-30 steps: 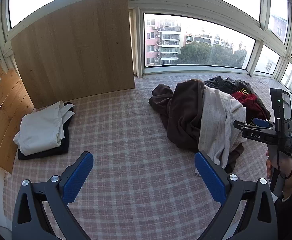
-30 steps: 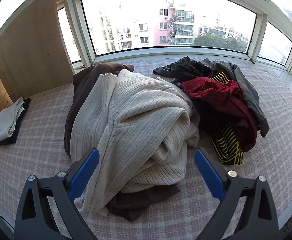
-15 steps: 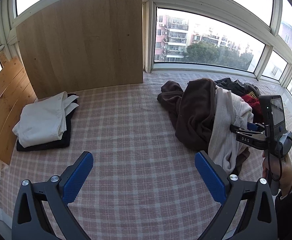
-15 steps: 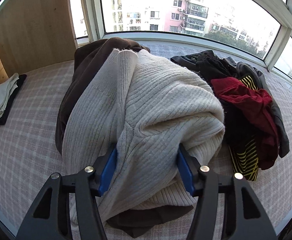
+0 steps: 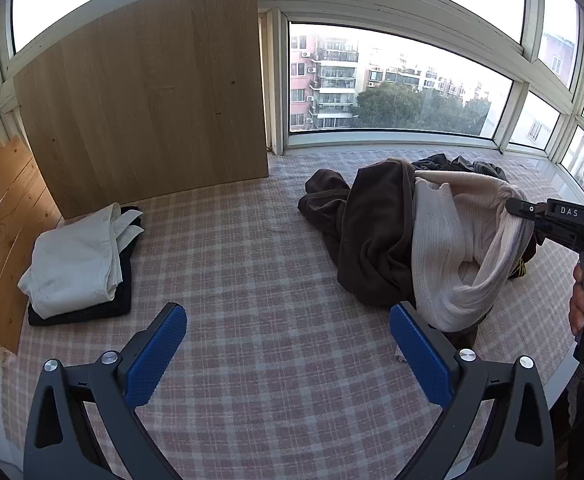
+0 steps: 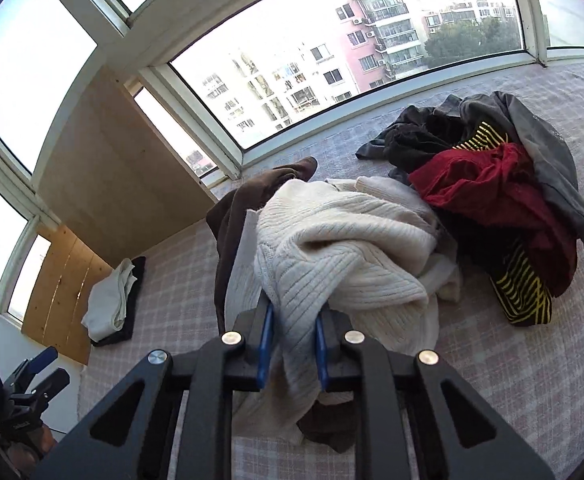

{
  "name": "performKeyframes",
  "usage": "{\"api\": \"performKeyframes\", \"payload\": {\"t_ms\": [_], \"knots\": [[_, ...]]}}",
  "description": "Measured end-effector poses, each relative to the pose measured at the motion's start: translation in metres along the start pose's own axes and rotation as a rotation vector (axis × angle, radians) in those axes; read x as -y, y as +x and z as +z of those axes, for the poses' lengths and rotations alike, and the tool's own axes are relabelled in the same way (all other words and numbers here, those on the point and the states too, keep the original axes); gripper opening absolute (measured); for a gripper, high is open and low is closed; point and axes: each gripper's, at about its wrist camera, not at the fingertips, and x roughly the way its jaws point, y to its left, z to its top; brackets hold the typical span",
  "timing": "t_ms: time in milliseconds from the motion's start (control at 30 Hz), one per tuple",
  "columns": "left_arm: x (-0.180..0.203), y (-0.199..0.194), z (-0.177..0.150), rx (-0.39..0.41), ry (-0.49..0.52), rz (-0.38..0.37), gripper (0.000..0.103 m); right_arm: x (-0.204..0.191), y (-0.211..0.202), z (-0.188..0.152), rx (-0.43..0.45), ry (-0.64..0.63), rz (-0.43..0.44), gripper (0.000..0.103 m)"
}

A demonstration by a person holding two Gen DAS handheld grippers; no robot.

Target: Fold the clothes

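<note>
A cream ribbed sweater lies on top of a heap of clothes on the checked cover. My right gripper is closing on a bunched fold of it, the blue pads pressing the knit from both sides. In the left wrist view the same sweater is pulled up at its right end by the right gripper, and a brown garment lies under it. My left gripper hovers open over bare cover, left of the heap, holding nothing.
A folded white garment on a dark one sits at the left by the wooden boards. Red, grey and black-and-yellow striped clothes lie right of the sweater. Windows ring the far side.
My right gripper closed from wide open onto the cream sweater, rolled, and lifted the fold up. The left gripper stayed open and barely moved.
</note>
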Motion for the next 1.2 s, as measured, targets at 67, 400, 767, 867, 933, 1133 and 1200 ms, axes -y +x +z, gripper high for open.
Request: {"api": "performKeyframes", "payload": {"t_ms": [67,400,767,867,933,1133,1200], "knots": [[-0.002,-0.002,0.000,0.007,0.000,0.000,0.103,-0.006,-0.013,0.016,0.043,-0.003,0.003,0.017],[-0.019,-0.009,-0.001,0.024,-0.031,0.018,0.102,-0.035,-0.042,0.058,0.124,-0.060,0.014,0.017],[-0.025,-0.009,-0.001,0.010,-0.050,0.035,0.103,0.036,-0.037,0.081,-0.060,-0.071,-0.221,0.032],[-0.019,-0.005,0.005,0.007,-0.035,0.045,0.103,0.088,-0.053,0.099,-0.059,0.037,-0.247,0.037],[-0.012,0.000,0.009,0.000,-0.019,0.051,0.103,0.116,-0.059,0.112,-0.058,0.079,-0.287,0.040],[0.014,0.018,0.023,-0.022,0.036,0.059,0.103,0.180,-0.030,0.145,-0.100,0.090,-0.490,0.063],[0.023,0.024,0.027,-0.030,0.057,0.058,0.102,0.189,-0.004,0.147,-0.155,0.098,-0.443,0.063]]}}
